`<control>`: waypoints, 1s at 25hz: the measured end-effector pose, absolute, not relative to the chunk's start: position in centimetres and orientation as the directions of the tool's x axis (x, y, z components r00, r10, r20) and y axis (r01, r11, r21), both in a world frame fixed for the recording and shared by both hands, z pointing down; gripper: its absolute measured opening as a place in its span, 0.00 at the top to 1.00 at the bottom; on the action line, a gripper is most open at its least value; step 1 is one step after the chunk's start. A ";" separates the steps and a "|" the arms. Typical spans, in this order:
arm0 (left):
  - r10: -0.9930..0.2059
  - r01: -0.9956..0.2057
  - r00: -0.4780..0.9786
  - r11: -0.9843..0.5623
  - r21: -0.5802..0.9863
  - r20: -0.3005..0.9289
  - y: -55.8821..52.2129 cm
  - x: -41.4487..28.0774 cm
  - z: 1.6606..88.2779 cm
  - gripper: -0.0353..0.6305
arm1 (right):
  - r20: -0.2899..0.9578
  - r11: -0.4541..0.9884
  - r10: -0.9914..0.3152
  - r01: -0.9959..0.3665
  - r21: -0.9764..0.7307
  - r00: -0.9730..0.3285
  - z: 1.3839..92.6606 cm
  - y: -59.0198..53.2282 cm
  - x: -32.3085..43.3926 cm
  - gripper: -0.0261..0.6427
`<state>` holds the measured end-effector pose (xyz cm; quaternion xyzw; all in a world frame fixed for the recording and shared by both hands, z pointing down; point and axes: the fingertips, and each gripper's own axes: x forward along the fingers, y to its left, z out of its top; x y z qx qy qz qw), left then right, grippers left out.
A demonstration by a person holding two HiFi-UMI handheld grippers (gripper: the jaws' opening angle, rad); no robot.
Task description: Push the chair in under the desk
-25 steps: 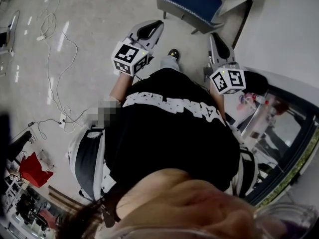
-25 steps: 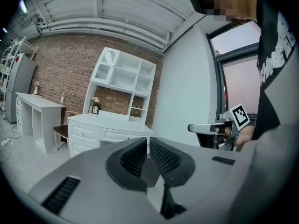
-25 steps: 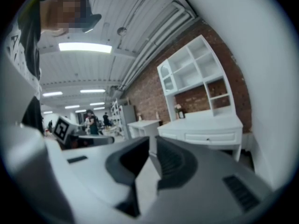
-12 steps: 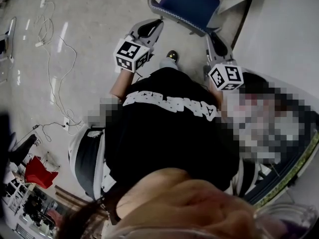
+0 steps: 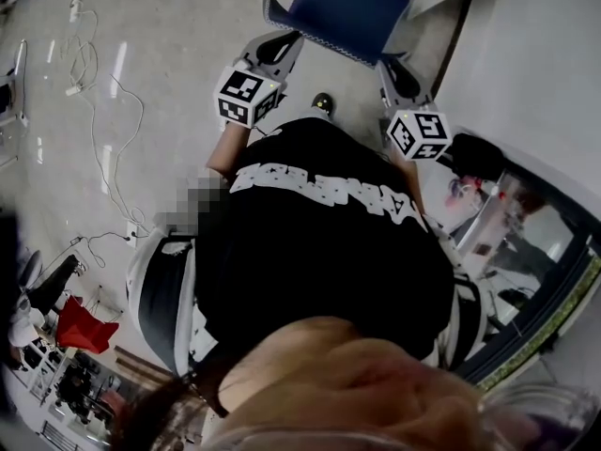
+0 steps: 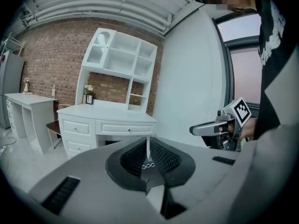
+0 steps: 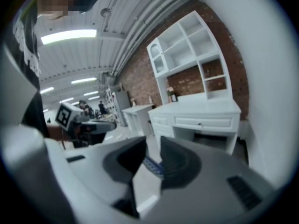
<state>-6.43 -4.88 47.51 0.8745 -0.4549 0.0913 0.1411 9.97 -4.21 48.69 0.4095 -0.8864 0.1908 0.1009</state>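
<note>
The chair [image 5: 349,6] has a blue seat and a grey back rim with patterned trim; it stands at the top of the head view. My left gripper [image 5: 274,49] is at the rim's left end, jaws shut, and the trim [image 6: 147,165] shows just beyond the slit. My right gripper [image 5: 398,71] is at the rim's right end. Its jaws have just been opening, and the trim [image 7: 153,166] runs across the gap between them. The white desk [image 6: 108,120] with drawers stands ahead, and its kneehole [image 7: 212,141] faces me.
A white shelf unit [image 6: 122,59] tops the desk against a brick wall. A second white desk [image 6: 25,110] stands to the left. Cables [image 5: 103,111] trail over the floor on the left. A white wall panel [image 5: 535,73] rises on the right. My shoe [image 5: 324,104] is behind the chair.
Both grippers have moved forward and down to the chair's back rim. The right jaws have opened. The chair sits nearer the grippers in the head view.
</note>
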 end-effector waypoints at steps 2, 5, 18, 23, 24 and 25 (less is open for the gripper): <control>-0.764 -0.821 0.569 -0.550 0.155 0.304 -5.4 -6.6 48.4 0.89 | 0.344 0.600 -0.675 -0.757 -0.260 -0.653 49.4 -4.5 9.7 0.82; -0.762 -0.823 0.562 -0.554 0.126 0.323 -6.0 -6.6 48.9 0.89 | 0.353 0.612 -0.662 -0.749 -0.255 -0.661 49.9 -4.8 9.8 0.82; -0.597 -0.708 0.640 -0.702 0.069 0.484 -9.3 -10.1 53.7 0.74 | 0.501 0.536 -0.636 -0.803 -0.261 -0.587 54.2 -5.8 6.3 0.78; -0.544 -0.643 0.621 -0.766 -0.030 0.565 -7.9 -8.4 55.3 0.68 | 0.545 0.516 -0.629 -0.822 -0.240 -0.554 55.2 -4.4 7.8 0.76; -0.539 -0.635 0.616 -0.771 -0.042 0.575 -8.0 -8.6 55.7 0.67 | 0.554 0.514 -0.627 -0.825 -0.235 -0.548 55.5 -4.5 7.7 0.76; -0.534 -0.630 0.610 -0.775 -0.050 0.585 -8.3 -8.8 56.1 0.67 | 0.566 0.514 -0.623 -0.828 -0.224 -0.540 55.8 -4.6 7.6 0.76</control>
